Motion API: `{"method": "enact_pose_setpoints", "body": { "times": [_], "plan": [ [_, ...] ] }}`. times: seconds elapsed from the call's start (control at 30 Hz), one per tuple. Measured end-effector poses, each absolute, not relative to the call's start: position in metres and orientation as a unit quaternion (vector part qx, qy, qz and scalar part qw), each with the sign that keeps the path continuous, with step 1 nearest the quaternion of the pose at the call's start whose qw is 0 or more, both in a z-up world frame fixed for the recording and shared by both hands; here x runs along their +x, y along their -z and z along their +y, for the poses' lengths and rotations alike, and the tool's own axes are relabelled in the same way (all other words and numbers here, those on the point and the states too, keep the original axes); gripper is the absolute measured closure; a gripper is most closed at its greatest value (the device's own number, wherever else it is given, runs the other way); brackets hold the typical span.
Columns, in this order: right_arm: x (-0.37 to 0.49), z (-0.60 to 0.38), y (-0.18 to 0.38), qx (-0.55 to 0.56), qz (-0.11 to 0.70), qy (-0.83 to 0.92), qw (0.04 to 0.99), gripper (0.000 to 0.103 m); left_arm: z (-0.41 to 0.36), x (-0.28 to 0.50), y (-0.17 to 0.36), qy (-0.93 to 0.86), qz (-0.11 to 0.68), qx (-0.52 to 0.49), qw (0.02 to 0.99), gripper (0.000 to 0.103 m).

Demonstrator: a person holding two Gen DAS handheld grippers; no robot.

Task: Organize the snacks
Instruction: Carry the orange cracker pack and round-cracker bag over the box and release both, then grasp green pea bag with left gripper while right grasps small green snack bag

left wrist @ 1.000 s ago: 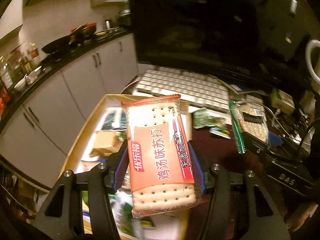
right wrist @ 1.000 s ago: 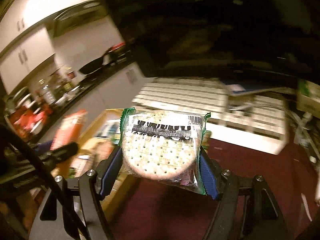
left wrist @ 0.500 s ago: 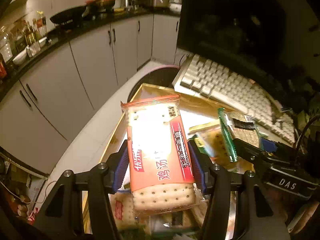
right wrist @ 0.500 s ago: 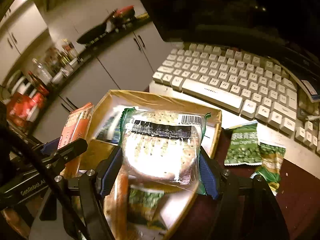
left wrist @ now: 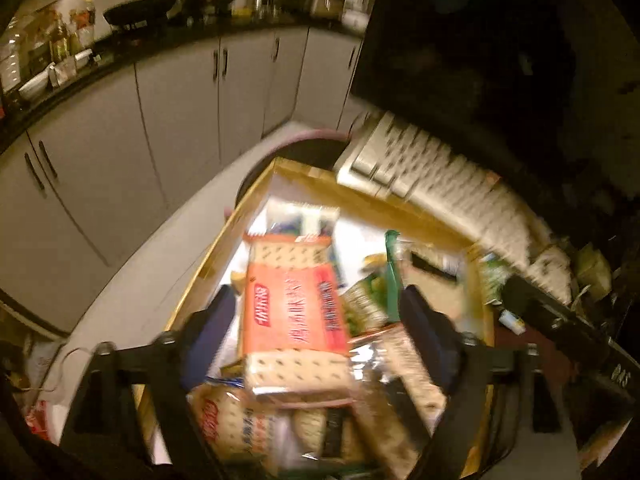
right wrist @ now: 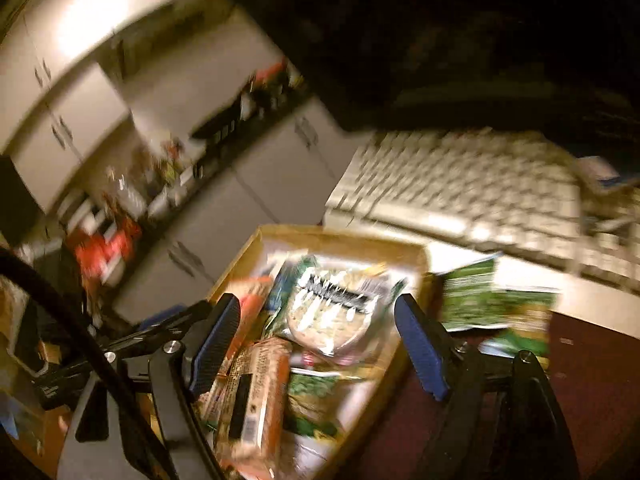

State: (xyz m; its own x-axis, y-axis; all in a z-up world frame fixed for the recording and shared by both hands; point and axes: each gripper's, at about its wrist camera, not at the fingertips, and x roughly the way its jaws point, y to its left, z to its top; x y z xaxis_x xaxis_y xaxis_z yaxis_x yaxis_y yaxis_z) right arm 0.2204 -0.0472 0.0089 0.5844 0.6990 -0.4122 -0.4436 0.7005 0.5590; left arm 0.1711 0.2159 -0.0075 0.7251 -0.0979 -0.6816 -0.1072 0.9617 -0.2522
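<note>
Over the cardboard box point(left wrist: 256, 196), in the left wrist view, the left claw point(left wrist: 316, 336) is spreading its jaws; half a second ago they clamped the orange cracker pack point(left wrist: 294, 308), which now sits loose between the pads, clear of both, atop other snack packs in the box. At 2 o'clock from it the keyboard point(left wrist: 432, 184) lies on the tabletop, just beyond the box's far wall.

From the right wrist view, the right claw point(right wrist: 320, 332) is also opening, and the round cracker pack point(right wrist: 336, 312) it gripped a moment ago lies free in the box point(right wrist: 340, 238), between the parted pads. Green snack bags point(right wrist: 492, 300) remain outside at 3 o'clock, so I judge two snacks delivered and more to collect.
</note>
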Motion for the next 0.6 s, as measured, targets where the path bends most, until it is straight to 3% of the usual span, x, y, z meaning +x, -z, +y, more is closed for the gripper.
{"method": "enact_pose_setpoints", "body": {
  "times": [0.13,0.33,0.37,0.5,0.6],
  "plan": [
    [0.199,-0.102,0.003,0.215,0.295,-0.259,0.894,0.023,0.201,0.14,-0.006,-0.014,0.324,-0.139,0.936,0.01],
    [0.217,-0.125,0.045,0.21,0.396,-0.21,0.869,0.025,0.155,0.126,0.003,-0.001,0.323,-0.1,0.941,0.01],
    [0.221,-0.125,0.048,0.208,0.406,-0.198,0.867,0.034,0.148,0.124,0.003,0.007,0.322,-0.089,0.942,0.01],
    [0.241,-0.119,0.056,0.209,0.432,-0.179,0.859,0.051,0.133,0.12,0.0,0.03,0.335,-0.063,0.94,0.01],
    [0.251,-0.112,0.058,0.212,0.43,-0.184,0.858,0.054,0.125,0.117,-0.005,0.047,0.337,-0.047,0.939,0.01]
  ]
}}
